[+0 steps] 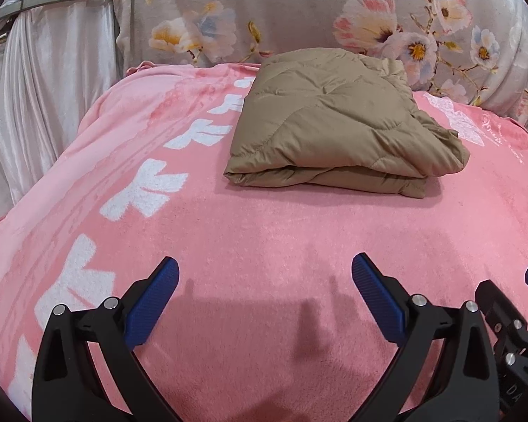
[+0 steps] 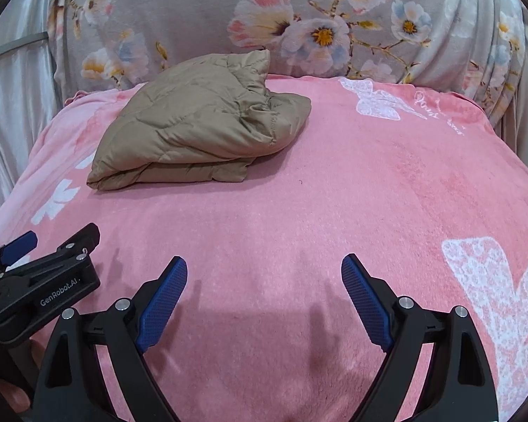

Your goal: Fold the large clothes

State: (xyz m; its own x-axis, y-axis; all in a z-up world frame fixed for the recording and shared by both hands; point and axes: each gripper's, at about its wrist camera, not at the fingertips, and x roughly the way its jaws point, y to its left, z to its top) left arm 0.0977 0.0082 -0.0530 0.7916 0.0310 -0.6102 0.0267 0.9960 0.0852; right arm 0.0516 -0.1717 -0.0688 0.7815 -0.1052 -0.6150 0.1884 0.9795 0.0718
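A tan quilted garment (image 1: pixel 338 123) lies folded into a thick bundle on the pink blanket (image 1: pixel 264 246), toward its far side; in the right wrist view the same tan garment (image 2: pixel 197 126) sits at the upper left. My left gripper (image 1: pixel 265 274) hangs open over bare pink blanket, well short of the bundle, nothing between its blue pads (image 1: pixel 151 309). My right gripper (image 2: pixel 264 274) is open too, over empty blanket (image 2: pixel 334 193) to the right of the bundle. The two grippers are side by side: the left one's body (image 2: pixel 49 281) shows at the right view's left edge.
A grey floral cloth (image 1: pixel 299 10) rises behind the blanket like a backrest. Pale satin drapery (image 1: pixel 52 81) hangs at the left. White flower and butterfly prints (image 2: pixel 492 281) mark the blanket. A person's fingers (image 2: pixel 14 394) show at the lower left.
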